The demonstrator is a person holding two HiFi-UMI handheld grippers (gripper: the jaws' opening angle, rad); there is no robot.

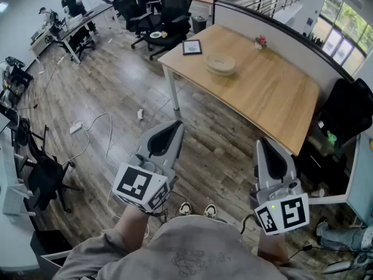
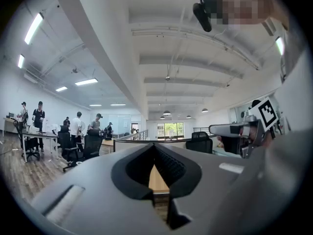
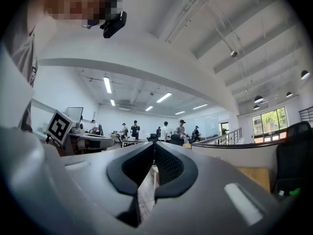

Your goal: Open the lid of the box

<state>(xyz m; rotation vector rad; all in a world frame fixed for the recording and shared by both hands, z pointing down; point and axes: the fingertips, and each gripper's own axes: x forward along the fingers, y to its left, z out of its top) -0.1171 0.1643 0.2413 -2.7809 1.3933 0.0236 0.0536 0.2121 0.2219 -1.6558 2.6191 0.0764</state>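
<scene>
A round, pale box sits on the wooden table, toward its far left part. Both grippers are held close to the person's chest, well short of the table and over the wooden floor. My left gripper is shut with nothing between its jaws, which meet at the tips in the left gripper view. My right gripper is likewise shut and empty, its jaws meeting in the right gripper view. Neither gripper view shows the box.
On the table also lie a dark framed picture and a small flower pot. A grey partition runs behind the table. Black office chairs stand at its far end, another black chair at its right. Cables and a power strip lie on the floor.
</scene>
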